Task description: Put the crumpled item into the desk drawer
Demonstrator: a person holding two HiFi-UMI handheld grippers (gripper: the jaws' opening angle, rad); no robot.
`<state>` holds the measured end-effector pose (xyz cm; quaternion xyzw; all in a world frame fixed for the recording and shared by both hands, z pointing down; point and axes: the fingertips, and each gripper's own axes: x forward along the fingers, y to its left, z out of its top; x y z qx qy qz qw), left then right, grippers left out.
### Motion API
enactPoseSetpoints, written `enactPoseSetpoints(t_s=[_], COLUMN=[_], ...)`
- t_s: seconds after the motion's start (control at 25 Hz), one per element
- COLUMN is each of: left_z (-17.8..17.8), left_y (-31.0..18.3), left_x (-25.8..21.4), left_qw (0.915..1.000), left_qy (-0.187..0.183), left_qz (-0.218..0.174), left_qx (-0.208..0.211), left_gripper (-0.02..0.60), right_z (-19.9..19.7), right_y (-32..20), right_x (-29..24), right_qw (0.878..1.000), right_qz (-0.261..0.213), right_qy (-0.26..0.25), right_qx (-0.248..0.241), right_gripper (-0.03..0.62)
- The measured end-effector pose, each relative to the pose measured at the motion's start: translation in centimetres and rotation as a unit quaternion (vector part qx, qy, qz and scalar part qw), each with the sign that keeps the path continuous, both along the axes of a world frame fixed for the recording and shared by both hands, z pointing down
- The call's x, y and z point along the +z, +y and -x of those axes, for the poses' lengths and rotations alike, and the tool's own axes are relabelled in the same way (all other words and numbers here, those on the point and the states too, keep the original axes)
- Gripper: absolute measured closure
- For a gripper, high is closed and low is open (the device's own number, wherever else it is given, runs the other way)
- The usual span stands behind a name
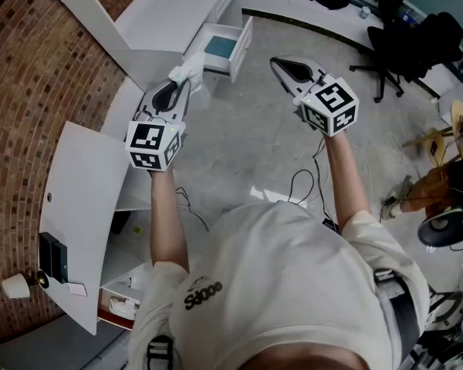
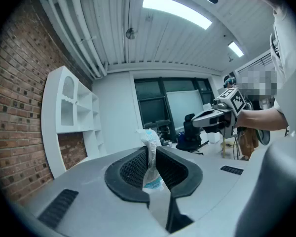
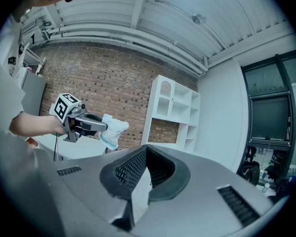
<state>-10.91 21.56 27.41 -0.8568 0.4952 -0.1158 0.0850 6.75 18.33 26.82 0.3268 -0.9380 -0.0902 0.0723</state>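
Observation:
The crumpled item [image 1: 191, 71], a white and pale-blue wad, is pinched in my left gripper [image 1: 184, 83], held in the air just left of the open desk drawer [image 1: 222, 48]. In the left gripper view the crumpled item [image 2: 150, 154] stands upright between the black pads [image 2: 133, 169], which press on it. My right gripper [image 1: 278, 64] hovers over the floor to the right of the drawer, jaws shut and empty; its pads [image 3: 133, 167] meet at the tip. From the right gripper view I see the left gripper [image 3: 96, 125] with the wad [image 3: 113, 129] sticking out.
The white desk [image 1: 158, 21] runs along a brick wall [image 1: 23, 91]. A white panel [image 1: 85, 206] lies at the lower left, above a shelf of small things. Black office chairs [image 1: 405, 41] stand at the far right and cables [image 1: 301, 183] trail on the floor.

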Motion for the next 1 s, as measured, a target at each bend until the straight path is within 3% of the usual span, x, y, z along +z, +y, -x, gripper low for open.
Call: enactPoseSetpoints(t_s=[0.36,1.0], left_z=[2.7,11.8], left_y=[0.6,2.7], left_x=[1.5,2.4], left_qw=[0.9998,0.9986], left_qy=[0.006,0.002], left_qz=[0.015,0.021], left_qx=[0.009,0.049], left_gripper=[0.525,0.525], right_z=[2.3,9.4], right_y=[0.3,4.0], right_x=[0.6,1.2], right_qw=[1.000,0.997], right_qz=[0.010,0.020], right_qy=[0.000,-0.005], right_qx=[0.014,0.077], right_gripper=[0.599,0.599])
